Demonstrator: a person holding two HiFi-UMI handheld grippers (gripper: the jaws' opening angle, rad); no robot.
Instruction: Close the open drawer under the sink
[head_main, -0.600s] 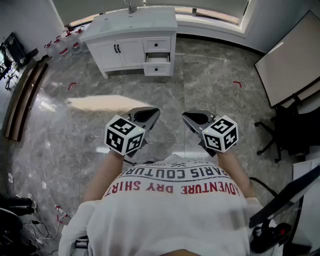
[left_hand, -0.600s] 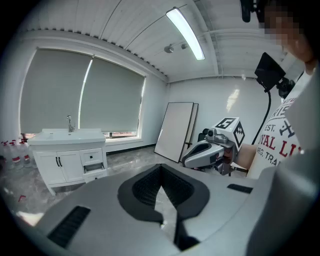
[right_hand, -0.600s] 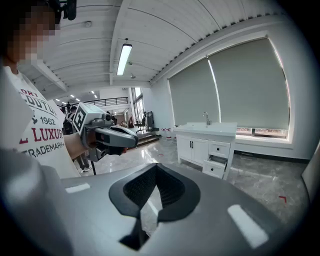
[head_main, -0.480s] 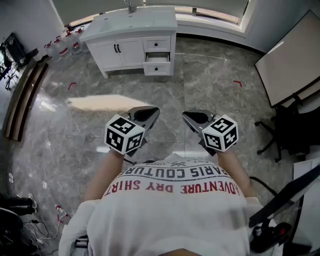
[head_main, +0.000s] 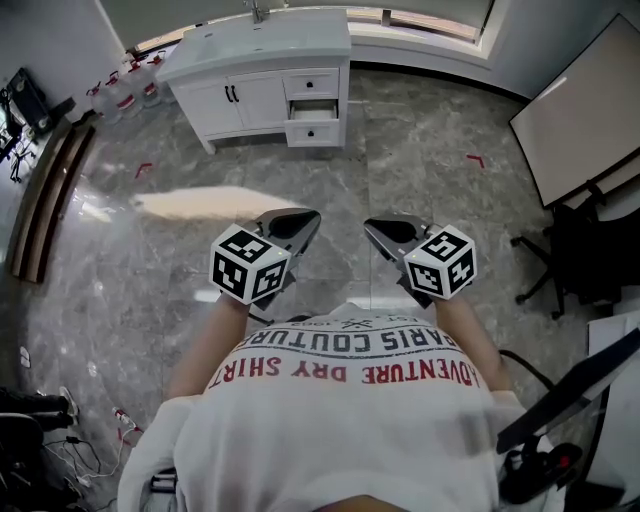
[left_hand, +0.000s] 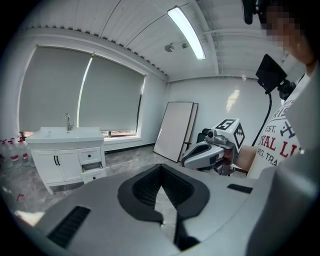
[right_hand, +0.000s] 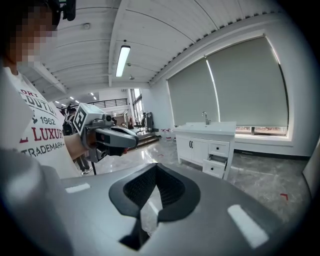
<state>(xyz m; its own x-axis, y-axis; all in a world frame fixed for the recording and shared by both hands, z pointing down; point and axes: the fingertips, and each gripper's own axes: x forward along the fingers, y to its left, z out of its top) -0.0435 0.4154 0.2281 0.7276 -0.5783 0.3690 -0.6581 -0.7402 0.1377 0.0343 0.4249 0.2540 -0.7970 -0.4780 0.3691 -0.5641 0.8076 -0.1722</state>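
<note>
White shirt with red letters is nearest. Just past it are the left gripper and the right gripper, each with jaws pressed together on nothing (side by side, not touching). Far across the grey floor, the drawer sticks out of the white cabinet under the sink.

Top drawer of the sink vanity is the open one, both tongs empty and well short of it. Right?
Not quite. The open one is the middle drawer, not the top; the head view shows it pulled out of the sink vanity. The rest holds: left tongs and right tongs are both empty and well short of it.
</note>
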